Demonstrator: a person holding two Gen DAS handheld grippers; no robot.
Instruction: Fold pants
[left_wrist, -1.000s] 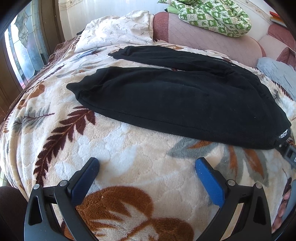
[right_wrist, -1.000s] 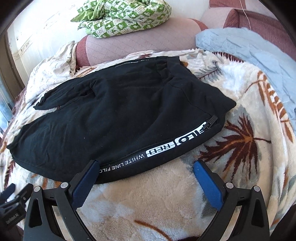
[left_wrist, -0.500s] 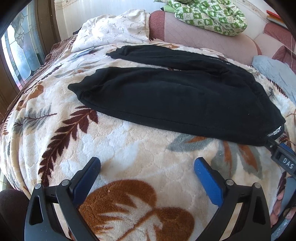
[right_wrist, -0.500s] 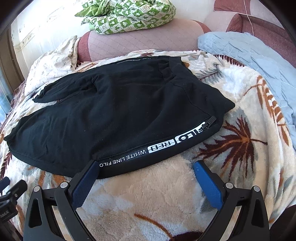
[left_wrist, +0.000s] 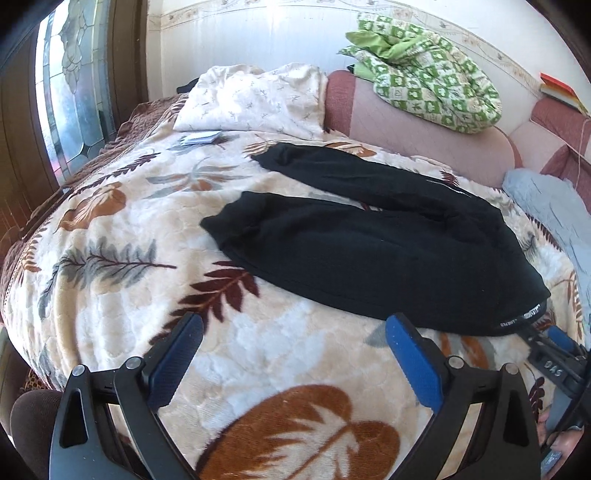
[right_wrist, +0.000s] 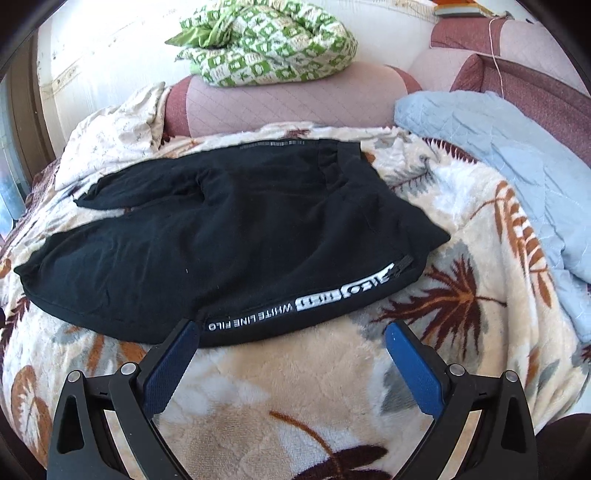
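Our plush cream blanket with brown and grey leaf prints (left_wrist: 122, 236) covers a bed beside a window, reaching to a pink quilted bolster (right_wrist: 280, 105). The black, soft fleece pants (right_wrist: 229, 236) lie spread flat across the blanket's middle, legs apart, unfolded; every fold remains. Our left gripper (left_wrist: 293, 356) and right gripper (right_wrist: 290, 354) hover at the near edge, blue-padded jaws wide, holding nothing.

1. Right gripper (left_wrist: 554, 341): cut off by the right edge of the left wrist view; jaw state not readable there.
2. Pants (right_wrist: 229, 243): far leg partly hidden behind the near leg.
3. Books (left_wrist: 561, 88): cropped at the frame edge; titles illegible.
4. Small item near pillow (left_wrist: 201, 137): too small to identify.
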